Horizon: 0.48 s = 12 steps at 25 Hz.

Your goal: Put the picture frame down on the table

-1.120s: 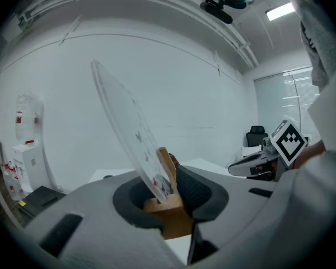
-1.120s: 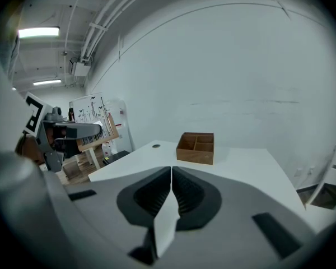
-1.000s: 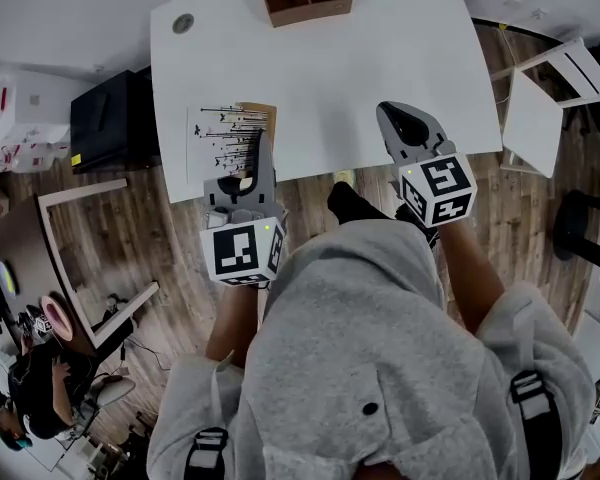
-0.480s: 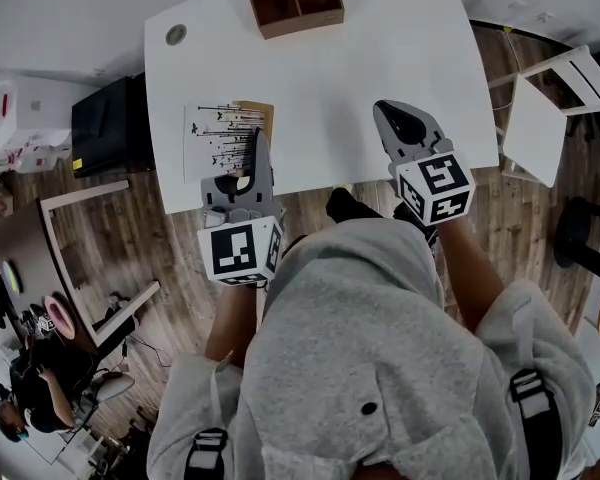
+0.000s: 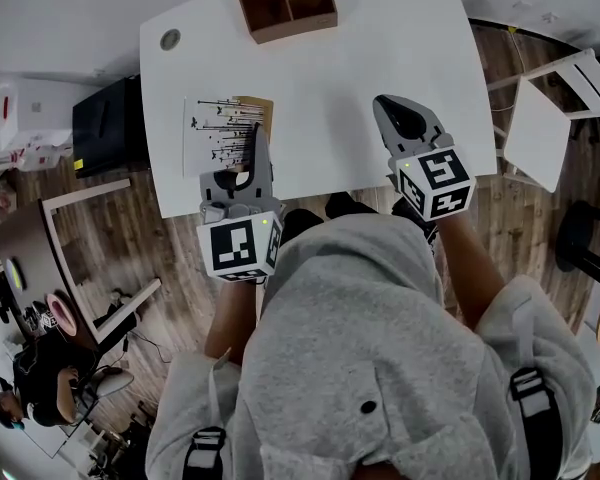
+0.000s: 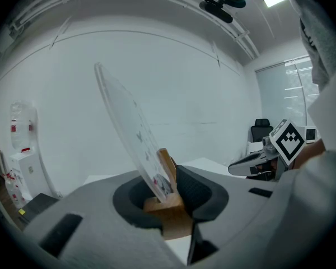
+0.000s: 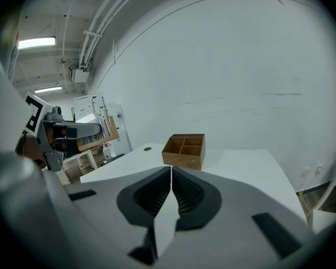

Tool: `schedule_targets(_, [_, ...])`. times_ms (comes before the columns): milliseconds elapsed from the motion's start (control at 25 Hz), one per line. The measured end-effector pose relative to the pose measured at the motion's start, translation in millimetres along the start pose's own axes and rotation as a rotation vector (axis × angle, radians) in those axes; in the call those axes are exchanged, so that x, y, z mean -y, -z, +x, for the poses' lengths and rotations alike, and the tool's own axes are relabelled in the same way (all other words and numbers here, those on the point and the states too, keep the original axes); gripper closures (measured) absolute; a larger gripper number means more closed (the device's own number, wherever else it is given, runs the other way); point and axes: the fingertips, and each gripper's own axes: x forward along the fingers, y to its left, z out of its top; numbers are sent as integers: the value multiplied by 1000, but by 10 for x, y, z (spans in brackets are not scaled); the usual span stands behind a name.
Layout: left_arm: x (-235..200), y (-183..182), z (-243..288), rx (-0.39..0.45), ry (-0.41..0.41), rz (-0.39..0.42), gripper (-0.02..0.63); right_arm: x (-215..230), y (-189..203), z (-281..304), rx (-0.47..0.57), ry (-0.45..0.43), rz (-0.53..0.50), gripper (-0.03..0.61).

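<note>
Picture frame (image 6: 135,142) sits clamped, tilted, in left hand-held gripper (image 6: 169,190).

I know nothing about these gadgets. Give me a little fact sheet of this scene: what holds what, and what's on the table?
left tongs: shut on the picture frame, gripping its wooden base
picture frame: tilted, above the table's near left part, not laid down yet
right tongs: shut, holding nothing, over the table's near edge
table: white, with a wooden box at its far edge
wooden box: open compartments, apparently empty
</note>
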Motion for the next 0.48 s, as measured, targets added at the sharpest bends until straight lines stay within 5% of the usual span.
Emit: schedule_targets(480, [-8,-22,-9,6,-2,27,520,-61,-52,68,9,-17,-4,551])
